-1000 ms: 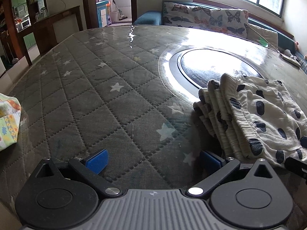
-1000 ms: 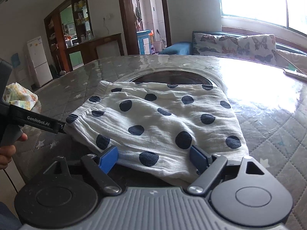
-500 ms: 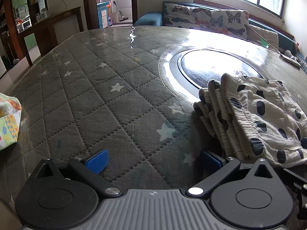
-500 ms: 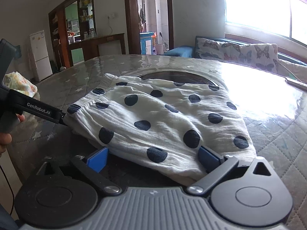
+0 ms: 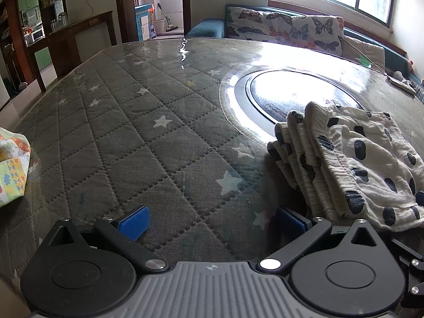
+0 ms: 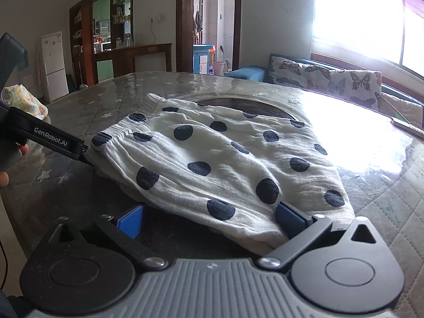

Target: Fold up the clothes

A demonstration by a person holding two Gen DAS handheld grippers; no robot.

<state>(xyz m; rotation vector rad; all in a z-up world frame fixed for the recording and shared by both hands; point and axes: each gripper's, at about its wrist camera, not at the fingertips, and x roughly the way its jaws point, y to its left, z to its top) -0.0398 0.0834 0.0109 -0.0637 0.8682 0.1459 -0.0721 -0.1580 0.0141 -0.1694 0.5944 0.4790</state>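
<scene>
A folded white garment with dark dots (image 6: 217,164) lies on the quilted table; in the left wrist view it (image 5: 357,164) sits at the right, its stacked waistband folds facing me. My left gripper (image 5: 212,220) is open and empty, low over the table just left of the garment; its side (image 6: 55,140) shows against the garment's waistband edge in the right wrist view. My right gripper (image 6: 209,220) is open, its blue pads either side of the garment's near edge, which lies between the fingers.
A round glass-topped table with a grey star-quilted cover (image 5: 119,137) and a dark turntable (image 5: 299,98) at its middle. A colourful patterned cloth (image 5: 13,167) lies at the left edge. A butterfly-print sofa (image 5: 286,29) stands behind.
The right wrist view has crept closer and tilted up, so the garment's near edge sits deeper between the right fingers. The left gripper has barely moved.
</scene>
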